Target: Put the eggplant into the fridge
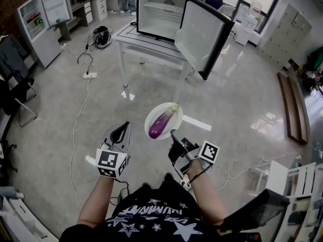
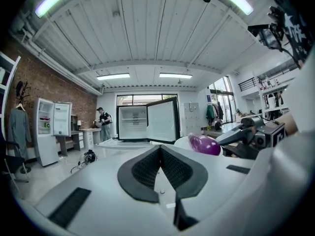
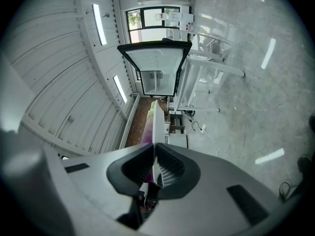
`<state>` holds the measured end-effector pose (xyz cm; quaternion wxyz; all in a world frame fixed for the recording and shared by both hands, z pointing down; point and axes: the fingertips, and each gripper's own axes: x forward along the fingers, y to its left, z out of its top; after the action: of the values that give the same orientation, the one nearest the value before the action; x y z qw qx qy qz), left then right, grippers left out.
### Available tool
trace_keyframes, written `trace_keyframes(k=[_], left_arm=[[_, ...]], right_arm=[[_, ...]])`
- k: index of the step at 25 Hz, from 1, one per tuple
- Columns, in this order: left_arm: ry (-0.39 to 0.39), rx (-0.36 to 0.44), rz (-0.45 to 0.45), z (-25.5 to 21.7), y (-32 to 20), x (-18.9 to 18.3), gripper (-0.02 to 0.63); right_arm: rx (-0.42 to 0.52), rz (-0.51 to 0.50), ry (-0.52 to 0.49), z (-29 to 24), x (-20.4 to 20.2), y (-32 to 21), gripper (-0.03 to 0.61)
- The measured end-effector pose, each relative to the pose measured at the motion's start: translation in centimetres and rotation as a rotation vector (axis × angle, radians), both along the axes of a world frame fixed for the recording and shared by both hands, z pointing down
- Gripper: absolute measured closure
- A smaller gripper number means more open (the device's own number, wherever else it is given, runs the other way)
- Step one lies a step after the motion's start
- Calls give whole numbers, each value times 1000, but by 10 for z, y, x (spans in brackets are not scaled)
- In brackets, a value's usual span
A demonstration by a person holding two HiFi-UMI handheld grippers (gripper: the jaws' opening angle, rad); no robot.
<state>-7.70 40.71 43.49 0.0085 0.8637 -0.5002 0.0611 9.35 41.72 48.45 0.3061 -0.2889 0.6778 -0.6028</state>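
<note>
A purple eggplant point(image 1: 161, 125) with a green stem lies on a white plate point(image 1: 175, 127) held in the air over the floor. My right gripper point(image 1: 174, 134) is shut on the plate's near rim; the right gripper view shows the plate point(image 3: 156, 124) edge-on between the pads, with the eggplant point(image 3: 147, 132) on its left side. My left gripper point(image 1: 124, 128) hangs left of the plate, shut and holding nothing. In the left gripper view the eggplant point(image 2: 204, 144) sits to the right of my left gripper point(image 2: 160, 148). The small fridge point(image 1: 160, 11) stands ahead on a white table point(image 1: 144, 42), its door point(image 1: 203, 34) swung open.
A tall white fridge point(image 1: 43, 20) stands open at the far left. Cables and a power strip point(image 1: 89, 75) trail over the grey floor. A chair point(image 1: 17, 95) sits at the left, a bench point(image 1: 293, 105) at the right. People stand by the desks behind the table.
</note>
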Motion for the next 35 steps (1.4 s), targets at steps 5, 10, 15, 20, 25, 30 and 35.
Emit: trace_keyframes(k=[5, 10, 15, 20, 25, 30, 35], left_arm=[[3, -3, 0, -1, 5, -8, 604], [10, -3, -25, -2, 5, -13, 604], [18, -28, -62, 10, 10, -14, 604], [24, -38, -102, 16, -2, -24, 604], [20, -47, -120, 21, -22, -21, 604], [16, -66, -125, 25, -50, -15, 604], [10, -76, -141, 27, -89, -15, 604]], right_arm=[[-5, -7, 5, 1, -9, 5, 558], [-19, -29, 0, 7, -14, 4, 558], [-36, -53, -13, 14, -13, 0, 558], [-35, -84, -23, 17, -22, -19, 558], [-33, -111, -30, 18, -23, -45, 558], [-55, -117, -53, 19, -18, -77, 558], [-46, -149, -59, 21, -21, -120, 558]])
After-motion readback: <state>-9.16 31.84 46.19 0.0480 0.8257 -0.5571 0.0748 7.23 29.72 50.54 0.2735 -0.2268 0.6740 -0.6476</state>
